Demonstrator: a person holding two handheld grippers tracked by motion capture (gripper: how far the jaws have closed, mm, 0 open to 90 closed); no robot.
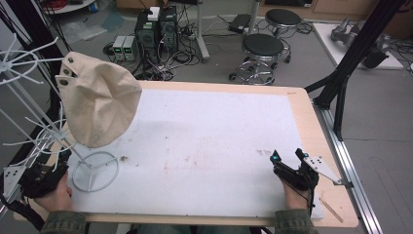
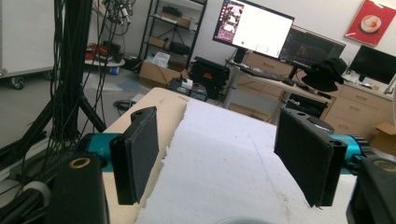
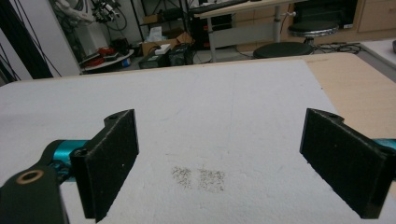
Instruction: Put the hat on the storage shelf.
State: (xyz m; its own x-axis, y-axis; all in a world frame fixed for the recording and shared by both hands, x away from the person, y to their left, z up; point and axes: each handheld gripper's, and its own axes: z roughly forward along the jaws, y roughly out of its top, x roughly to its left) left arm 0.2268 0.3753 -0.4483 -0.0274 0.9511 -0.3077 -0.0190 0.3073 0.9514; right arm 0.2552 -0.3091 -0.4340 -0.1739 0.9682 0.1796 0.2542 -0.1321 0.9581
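With both claws empty and spread wide, the left claw [image 1: 46,178] at the table's [image 1: 302,105] near-left corner and the right claw [image 1: 288,165] near its near-right corner, the likely target is the cream cap [image 1: 100,100] hanging on the white wire rack [image 1: 92,170] at the left edge, best approached slowly so the rack stays upright.

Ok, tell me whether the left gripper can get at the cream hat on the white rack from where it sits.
Probably yes: the left gripper, jaws open, sits beside the rack's base ring, with the hat hanging just above and nothing between them.

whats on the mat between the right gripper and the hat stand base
Nothing but bare white mat with faint smudges, seen in the high view, between the right gripper and the stand's ring base.
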